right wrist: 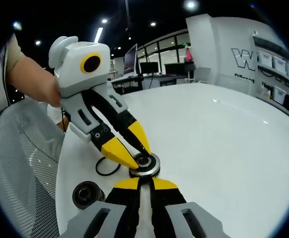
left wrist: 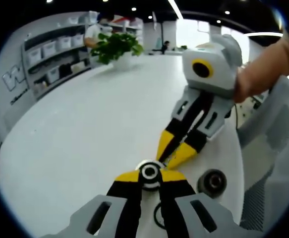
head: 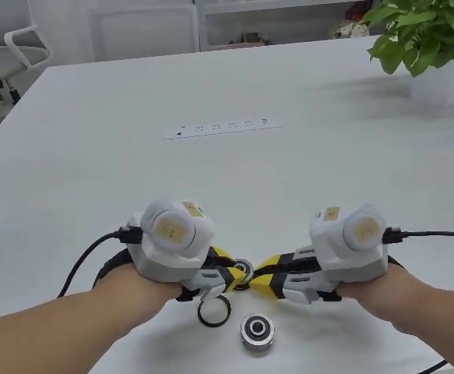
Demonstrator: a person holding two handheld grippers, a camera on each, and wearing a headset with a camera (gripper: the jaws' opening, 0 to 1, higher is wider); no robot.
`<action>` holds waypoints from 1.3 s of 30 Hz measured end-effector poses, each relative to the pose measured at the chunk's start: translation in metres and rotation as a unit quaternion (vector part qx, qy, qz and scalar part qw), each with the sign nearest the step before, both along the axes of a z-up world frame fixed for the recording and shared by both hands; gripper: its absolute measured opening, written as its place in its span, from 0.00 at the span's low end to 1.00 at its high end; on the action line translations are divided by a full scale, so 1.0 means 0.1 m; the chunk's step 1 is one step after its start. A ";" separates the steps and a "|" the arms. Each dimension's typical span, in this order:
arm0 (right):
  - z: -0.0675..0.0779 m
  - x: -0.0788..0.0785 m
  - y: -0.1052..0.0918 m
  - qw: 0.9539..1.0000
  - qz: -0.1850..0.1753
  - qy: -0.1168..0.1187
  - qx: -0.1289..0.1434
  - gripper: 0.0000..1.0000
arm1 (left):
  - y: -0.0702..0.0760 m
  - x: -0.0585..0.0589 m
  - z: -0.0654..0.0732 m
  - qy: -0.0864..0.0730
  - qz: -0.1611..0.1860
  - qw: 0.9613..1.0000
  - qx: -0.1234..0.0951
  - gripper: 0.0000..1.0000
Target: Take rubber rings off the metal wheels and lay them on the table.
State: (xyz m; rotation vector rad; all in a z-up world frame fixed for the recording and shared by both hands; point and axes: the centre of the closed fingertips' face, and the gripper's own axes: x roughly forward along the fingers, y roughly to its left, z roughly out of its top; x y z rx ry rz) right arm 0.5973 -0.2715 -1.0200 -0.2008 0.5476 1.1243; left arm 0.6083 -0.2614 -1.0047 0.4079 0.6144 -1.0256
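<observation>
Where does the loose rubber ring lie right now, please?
Head view: the rubber ring lies on the table near the left gripper, left of the free metal wheel.

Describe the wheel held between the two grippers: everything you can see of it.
The metal wheel is small and round, with a silvery face, a dark hub hole and a dark band around its rim, probably its rubber ring. It lies roughly flat, low over the white table; whether it rests there is unclear. The left gripper clamps it between its yellow tips, one on each side. The right gripper, jaws nearly together, meets its rim from the opposite side.
</observation>
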 end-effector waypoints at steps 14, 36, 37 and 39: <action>0.04 0.00 -0.05 0.998 -0.033 0.045 0.032 0.00 | 0.00 -0.01 0.00 -0.002 0.000 1.000 0.001 0.13; 0.13 0.08 -0.04 0.987 -0.095 0.105 0.082 0.00 | 0.00 -0.03 0.00 -0.003 0.010 1.000 0.007 0.12; 0.14 0.07 -0.03 0.987 -0.095 0.102 0.079 0.00 | 0.00 -0.03 0.00 -0.003 0.010 1.000 0.007 0.12; 0.14 0.07 -0.02 0.989 -0.092 0.094 0.070 0.00 | 0.00 -0.03 0.00 -0.002 0.013 1.000 0.006 0.12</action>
